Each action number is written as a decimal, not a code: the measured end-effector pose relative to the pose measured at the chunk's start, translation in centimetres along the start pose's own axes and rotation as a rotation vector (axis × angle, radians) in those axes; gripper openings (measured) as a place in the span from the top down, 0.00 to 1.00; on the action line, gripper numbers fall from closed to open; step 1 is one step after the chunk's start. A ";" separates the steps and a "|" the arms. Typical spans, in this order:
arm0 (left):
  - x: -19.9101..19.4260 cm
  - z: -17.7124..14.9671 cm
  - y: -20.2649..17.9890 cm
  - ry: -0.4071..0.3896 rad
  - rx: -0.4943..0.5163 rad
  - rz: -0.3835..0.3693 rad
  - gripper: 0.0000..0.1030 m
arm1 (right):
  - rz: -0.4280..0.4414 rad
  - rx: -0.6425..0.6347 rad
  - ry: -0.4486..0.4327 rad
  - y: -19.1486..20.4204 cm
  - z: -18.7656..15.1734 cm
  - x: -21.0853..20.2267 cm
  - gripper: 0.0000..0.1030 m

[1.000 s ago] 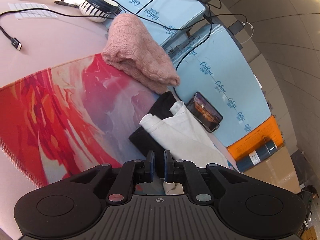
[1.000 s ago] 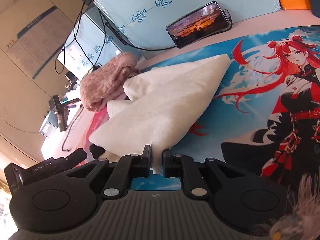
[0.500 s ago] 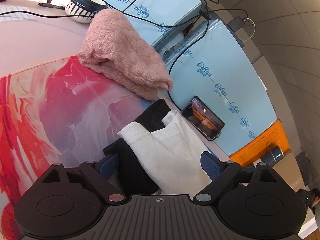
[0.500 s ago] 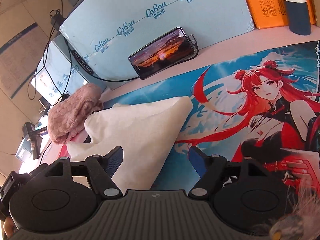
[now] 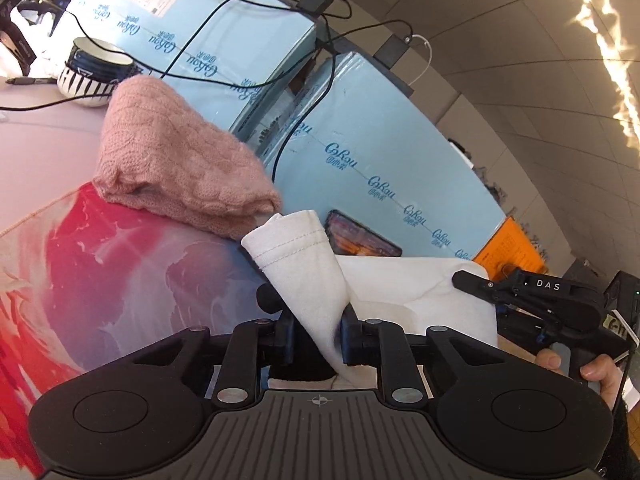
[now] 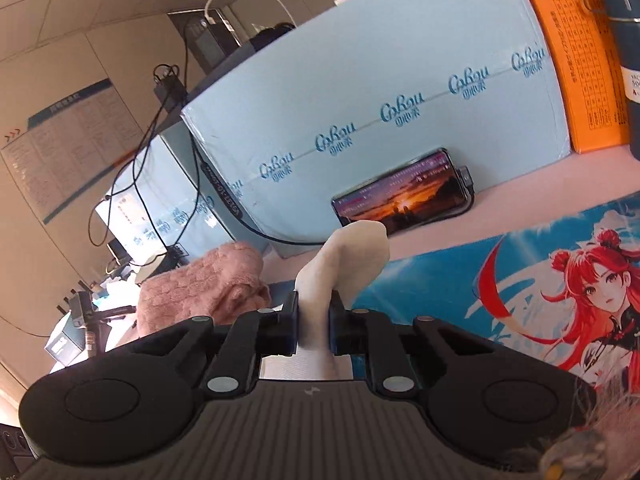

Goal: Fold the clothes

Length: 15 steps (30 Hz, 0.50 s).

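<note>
**Both claws pinch the cream cloth above the bench**

The left claw [image 5: 318, 334] is closed on a bunched fold of the cream cloth [image 5: 304, 276], whose stitched hem stands up ahead of the fingers and flares into a rounded lip. More of the same cloth spreads away to the right, where the right claw shows from the side, held in a person's hand [image 5: 592, 372]. From its own camera, the right claw [image 6: 314, 326] is clamped on a narrow neck of the cloth [image 6: 348, 264]; the fabric rises between the fingers and curls over at the top, lifted off the printed mat [image 6: 500, 280] that covers the bench [image 6: 540, 184].

A folded pink knit [image 5: 176, 164] lies just behind the cream cloth, at the mat's far edge, part on the red swirl of the mat and part on the bare bench. Behind it stand pale blue boxes [image 5: 380, 152] with black cables [image 5: 296, 136] trailing over them. A phone [image 6: 404, 196] with a sunset on its screen leans against one box, plugged in. A striped bowl [image 5: 96, 72] sits far left beyond the knit. An orange box [image 6: 580, 52] and a dark blue bottle [image 6: 624, 40] stand at the right end of the row.
</note>
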<state>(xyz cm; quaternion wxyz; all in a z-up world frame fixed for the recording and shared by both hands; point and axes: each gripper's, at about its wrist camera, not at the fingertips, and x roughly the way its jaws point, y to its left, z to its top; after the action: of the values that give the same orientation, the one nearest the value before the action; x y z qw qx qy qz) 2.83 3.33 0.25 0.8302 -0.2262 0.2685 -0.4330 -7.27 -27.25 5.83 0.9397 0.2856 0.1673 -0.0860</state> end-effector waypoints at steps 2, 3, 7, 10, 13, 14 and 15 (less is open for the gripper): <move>-1.2 1.2 -0.1 -0.046 0.014 -0.024 0.81 | 0.049 -0.031 -0.043 1.9 1.1 -0.5 0.88; -1.8 1.8 -0.1 -0.082 0.026 -0.027 0.81 | 0.075 -0.045 -0.061 2.9 1.7 -0.6 0.88; -4.6 4.7 -0.2 -0.264 0.096 -0.012 0.81 | 0.166 -0.111 -0.106 6.7 4.1 0.6 0.88; -4.7 6.2 0.3 -0.363 0.130 0.052 0.81 | 0.241 -0.171 -0.134 10.2 6.0 2.6 0.88; -4.9 7.7 0.8 -0.462 0.164 0.116 0.81 | 0.288 -0.222 -0.139 13.1 7.4 6.0 0.88; -4.9 8.2 1.0 -0.495 0.176 0.137 0.81 | 0.284 -0.245 -0.127 13.8 7.6 7.6 0.88; -5.0 8.7 1.1 -0.528 0.187 0.158 0.81 | 0.279 -0.268 -0.115 14.5 7.9 9.2 0.88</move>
<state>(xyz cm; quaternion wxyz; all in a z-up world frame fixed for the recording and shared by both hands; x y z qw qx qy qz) 6.71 9.38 7.37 0.9198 -0.2318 0.0188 -0.3159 7.11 -20.36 16.00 0.9801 0.1732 0.0823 0.0518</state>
